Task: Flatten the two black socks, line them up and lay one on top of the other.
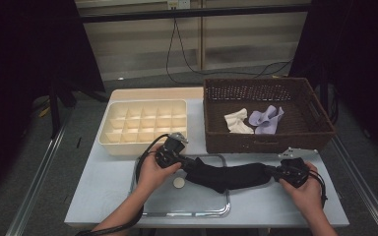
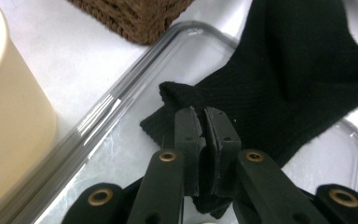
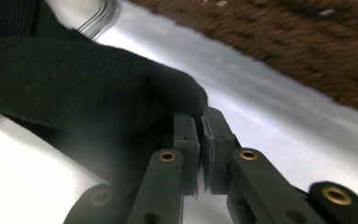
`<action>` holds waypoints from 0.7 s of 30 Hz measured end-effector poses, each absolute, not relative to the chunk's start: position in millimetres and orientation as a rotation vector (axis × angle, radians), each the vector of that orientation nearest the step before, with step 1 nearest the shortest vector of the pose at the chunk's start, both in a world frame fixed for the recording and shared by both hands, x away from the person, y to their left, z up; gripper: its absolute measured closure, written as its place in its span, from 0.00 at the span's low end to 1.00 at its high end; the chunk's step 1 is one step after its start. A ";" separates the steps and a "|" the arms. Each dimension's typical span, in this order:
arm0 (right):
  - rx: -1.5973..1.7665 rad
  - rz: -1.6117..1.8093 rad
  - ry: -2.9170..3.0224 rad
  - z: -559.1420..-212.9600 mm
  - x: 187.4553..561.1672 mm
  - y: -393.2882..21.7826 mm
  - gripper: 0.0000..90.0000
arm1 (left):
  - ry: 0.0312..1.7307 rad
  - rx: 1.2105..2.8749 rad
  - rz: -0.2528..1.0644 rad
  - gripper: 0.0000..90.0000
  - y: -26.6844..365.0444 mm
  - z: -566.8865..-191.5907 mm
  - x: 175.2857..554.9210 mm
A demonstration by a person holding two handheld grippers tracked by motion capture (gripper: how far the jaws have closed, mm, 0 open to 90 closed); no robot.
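Observation:
A black sock (image 1: 229,176) is stretched out between my two grippers, partly over a clear glass tray (image 1: 182,209) at the table's front. My left gripper (image 1: 189,164) is shut on the sock's left end; in the left gripper view the jaws (image 2: 204,121) pinch a fold of the black knit (image 2: 284,84) above the tray's rim (image 2: 121,98). Over at the right, my right gripper (image 1: 271,170) is shut on the other end, its jaws (image 3: 201,122) clamped on the sock's rounded tip (image 3: 74,79).
A cream divided organiser box (image 1: 142,102) stands behind the left hand. A brown wicker basket (image 1: 266,142) at the back right holds a white sock (image 1: 238,120) and a lavender sock (image 1: 267,118). A small white disc (image 1: 178,182) lies in the tray.

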State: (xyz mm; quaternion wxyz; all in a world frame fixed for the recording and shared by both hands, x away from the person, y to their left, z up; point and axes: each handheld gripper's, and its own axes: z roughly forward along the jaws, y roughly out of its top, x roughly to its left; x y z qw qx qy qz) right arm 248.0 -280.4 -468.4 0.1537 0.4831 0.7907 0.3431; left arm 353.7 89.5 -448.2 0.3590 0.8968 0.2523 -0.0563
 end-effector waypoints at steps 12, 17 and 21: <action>1.409 0.966 2.317 -455.5 240.8 -282.3 0.72 | 0.634 2.301 -0.176 0.93 88.1 -446.7 350.8; 1.401 0.986 2.328 -454.5 235.0 -282.4 0.63 | 0.628 2.286 -0.196 0.93 87.5 -448.1 351.0; 1.398 1.015 2.296 -449.9 234.6 -281.9 0.63 | 0.635 2.286 -0.193 0.93 87.3 -446.3 350.2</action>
